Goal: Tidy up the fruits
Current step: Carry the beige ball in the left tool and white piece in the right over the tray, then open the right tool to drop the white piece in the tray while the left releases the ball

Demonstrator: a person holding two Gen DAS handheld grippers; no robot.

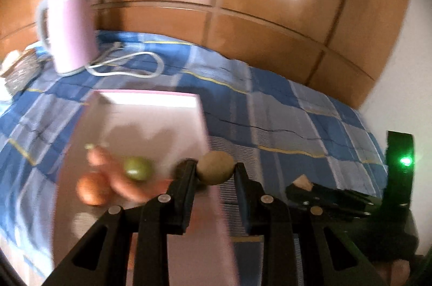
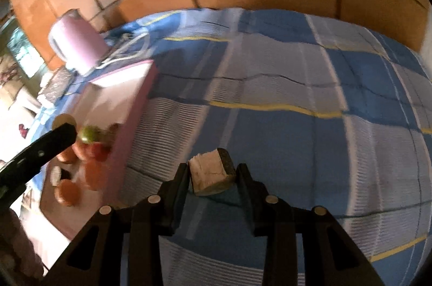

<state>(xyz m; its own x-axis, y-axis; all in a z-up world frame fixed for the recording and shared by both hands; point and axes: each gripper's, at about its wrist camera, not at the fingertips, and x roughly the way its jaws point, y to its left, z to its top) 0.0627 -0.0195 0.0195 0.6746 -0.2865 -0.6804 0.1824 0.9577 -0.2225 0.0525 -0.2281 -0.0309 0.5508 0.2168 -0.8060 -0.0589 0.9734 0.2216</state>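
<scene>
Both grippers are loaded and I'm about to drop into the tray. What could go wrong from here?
1. The round brown fruit is pinched only at the left gripper tips, so it could roll out.
2. The pink tray already holds a green fruit and an orange one; a drop may knock them.
3. The right gripper holds a cut wedge close beside the left; they could collide.

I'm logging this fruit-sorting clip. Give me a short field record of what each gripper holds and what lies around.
left gripper: shut on round brown kiwi-like fruit
right gripper: shut on pale wedge-shaped fruit slice with dark rind
pink rectangular tray: holds green round fruit, orange round fruit
surface: blue checked cloth
background: pink electric kettle
</scene>
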